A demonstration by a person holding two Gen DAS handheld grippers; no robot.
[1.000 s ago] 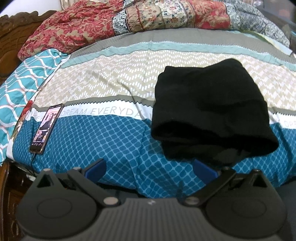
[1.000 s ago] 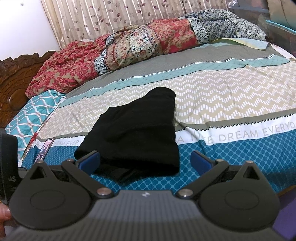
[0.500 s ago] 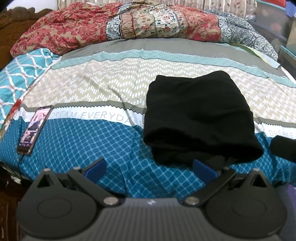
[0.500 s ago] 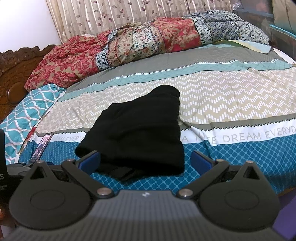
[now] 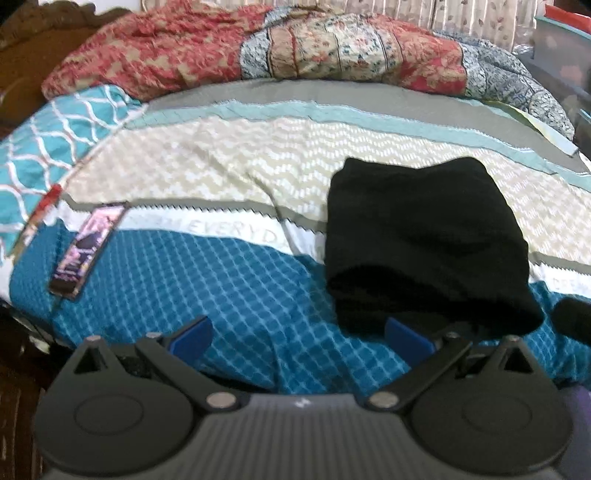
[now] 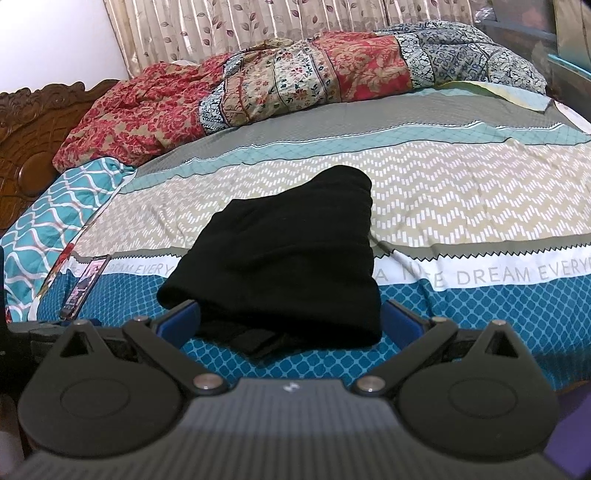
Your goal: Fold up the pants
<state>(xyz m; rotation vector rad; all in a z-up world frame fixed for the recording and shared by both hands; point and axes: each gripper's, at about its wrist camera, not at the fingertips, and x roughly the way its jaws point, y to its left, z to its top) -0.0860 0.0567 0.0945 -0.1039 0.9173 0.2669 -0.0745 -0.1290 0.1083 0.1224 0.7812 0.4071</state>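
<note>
Patterned bedding (image 6: 461, 206) fills both views, and we work across it from the near edge outward. Closest to us, our left gripper (image 5: 299, 334) and right gripper (image 6: 290, 319) both hang just off the edge of the bed with jaws spread wide and nothing between them, which we read as hands drawn clear of a finished job. Just beyond the blue fingertips lie the black pants (image 6: 284, 258), folded into a compact stack on the blue diamond band and reaching up over the lettered stripe; a loose flap peeks out under the near edge, so one last tuck may be worth it. Off to the left, well apart from the stack, a phone (image 5: 86, 249) rests on the cover. Farthest back, a crumpled red floral quilt (image 6: 258, 88) lies against the curtain (image 6: 240, 29).
</note>
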